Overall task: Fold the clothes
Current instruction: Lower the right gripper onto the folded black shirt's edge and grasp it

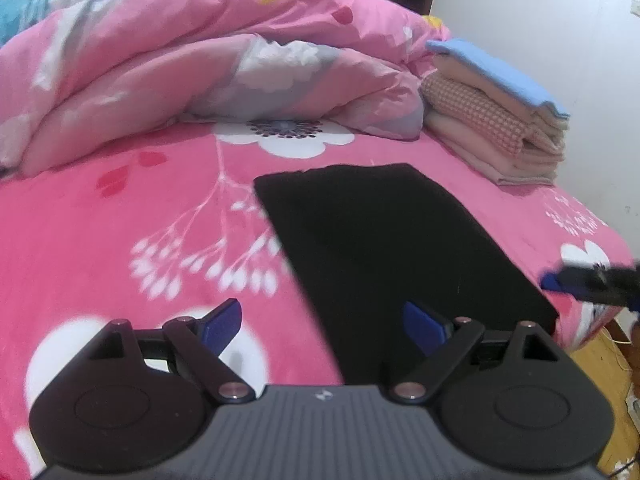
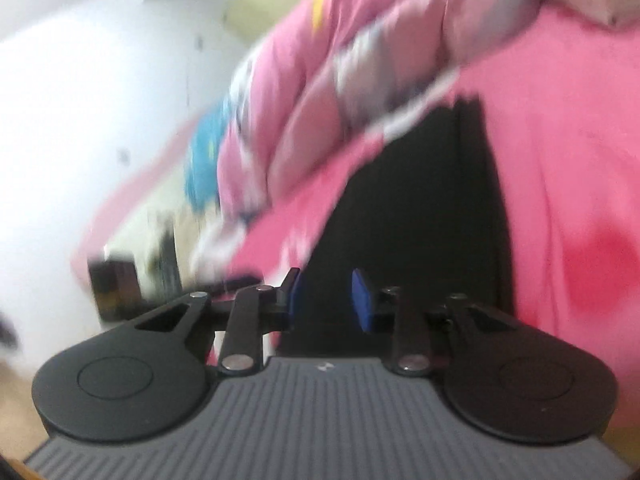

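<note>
A black garment point(image 1: 384, 236) lies flat, folded into a rectangle, on the pink flowered bed sheet point(image 1: 120, 216). My left gripper point(image 1: 322, 326) hovers open over the garment's near left edge, nothing between its blue pads. My right gripper point(image 1: 580, 280) shows at the far right of the left wrist view, beside the garment's right corner. In the right wrist view, which is heavily blurred, the right gripper point(image 2: 326, 298) is open with a modest gap, empty, over the near end of the black garment point(image 2: 420, 208).
A crumpled pink quilt point(image 1: 208, 68) fills the back of the bed. A stack of folded clothes point(image 1: 500, 112), blue piece on top, sits at the back right near the white wall point(image 1: 560, 20). The bed edge and wooden floor point(image 1: 604, 372) are at right.
</note>
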{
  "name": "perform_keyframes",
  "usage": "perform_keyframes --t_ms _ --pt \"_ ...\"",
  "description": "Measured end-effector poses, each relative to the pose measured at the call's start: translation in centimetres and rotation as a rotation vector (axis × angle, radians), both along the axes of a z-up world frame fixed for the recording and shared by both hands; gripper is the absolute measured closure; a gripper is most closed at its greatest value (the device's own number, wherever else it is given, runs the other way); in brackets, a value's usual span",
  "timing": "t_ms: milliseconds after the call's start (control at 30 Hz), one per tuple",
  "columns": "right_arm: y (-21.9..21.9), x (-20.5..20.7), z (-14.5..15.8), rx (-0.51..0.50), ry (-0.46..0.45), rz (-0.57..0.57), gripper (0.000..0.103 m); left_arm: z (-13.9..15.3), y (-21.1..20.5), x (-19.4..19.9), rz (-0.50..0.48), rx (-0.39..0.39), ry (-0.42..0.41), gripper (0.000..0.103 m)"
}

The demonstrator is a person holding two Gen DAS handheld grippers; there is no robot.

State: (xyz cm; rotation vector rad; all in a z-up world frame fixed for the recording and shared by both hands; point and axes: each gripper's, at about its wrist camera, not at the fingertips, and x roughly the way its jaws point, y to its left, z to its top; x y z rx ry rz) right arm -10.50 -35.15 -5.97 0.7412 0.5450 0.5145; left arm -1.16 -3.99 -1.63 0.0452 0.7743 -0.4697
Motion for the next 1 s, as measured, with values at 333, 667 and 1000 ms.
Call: perform_keyframes --t_ms 333,667,1000 --pt "-2.0 9.9 -4.1 -0.037 0.181 -0.059 0.085 -2.8 -5.1 5.6 0.097 0.139 0.107 0.014" --pt "-2.7 15.0 -1.9 -0.072 0.178 -0.043 0.080 -3.5 -6.0 6.1 0.102 0.171 0.116 0.011" --pt "-6.7 19.1 -2.7 0.002 0.279 -0.267 0.074 -3.6 -6.3 6.2 0.102 0.180 0.113 0.010"
